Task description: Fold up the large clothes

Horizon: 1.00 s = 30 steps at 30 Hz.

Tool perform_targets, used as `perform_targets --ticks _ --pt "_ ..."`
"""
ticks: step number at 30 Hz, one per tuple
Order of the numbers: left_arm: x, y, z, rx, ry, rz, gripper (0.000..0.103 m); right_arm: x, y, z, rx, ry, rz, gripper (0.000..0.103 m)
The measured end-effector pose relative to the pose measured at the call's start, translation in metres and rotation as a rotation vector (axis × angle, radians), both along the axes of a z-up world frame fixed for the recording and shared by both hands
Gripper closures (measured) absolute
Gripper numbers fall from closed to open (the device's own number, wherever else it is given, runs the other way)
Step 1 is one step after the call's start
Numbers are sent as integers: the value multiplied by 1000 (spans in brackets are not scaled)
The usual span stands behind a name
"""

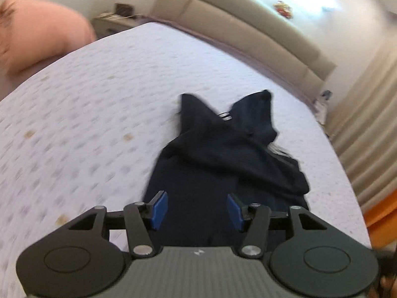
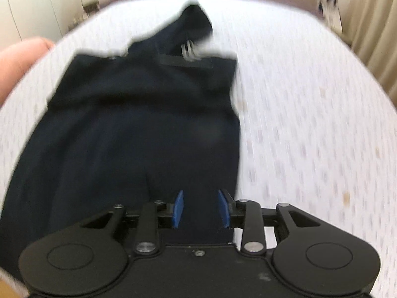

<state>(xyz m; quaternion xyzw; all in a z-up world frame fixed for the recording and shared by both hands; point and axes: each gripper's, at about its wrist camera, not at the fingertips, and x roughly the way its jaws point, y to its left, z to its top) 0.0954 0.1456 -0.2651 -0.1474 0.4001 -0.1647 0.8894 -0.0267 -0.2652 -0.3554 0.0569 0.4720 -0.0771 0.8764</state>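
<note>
Dark garment (image 2: pixel 139 124) beneath parted jaws

The garment (image 1: pixel 223 154) lies on the bed (image 1: pixel 99 104), a pillow (image 1: pixel 37 32) at its far left corner.

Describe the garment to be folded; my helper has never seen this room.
Find the big bed with the white dotted mattress. The garment lies in a heap on it. It is the only dark navy thing there, with small white stripes near its far end.
</note>
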Motion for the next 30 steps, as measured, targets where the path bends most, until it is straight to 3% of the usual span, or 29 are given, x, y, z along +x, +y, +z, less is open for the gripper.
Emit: perform_targets --ticks 7,13,20,25,30 --pt "80 -70 -4 37 -65 -155 38 119 1 33 -18 -168 9 62" --pt "163 -123 -36 51 -53 -260 38 200 5 48 -72 -234 0 43" --pt "229 -176 -76 155 -27 -284 38 284 -26 19 -18 -262 -75 43" --pt "259 -189 -94 148 3 -290 38 352 -77 -3 211 -273 -190 43" --pt "281 -193 -106 154 35 -287 38 437 -107 -15 172 -319 -233 43"
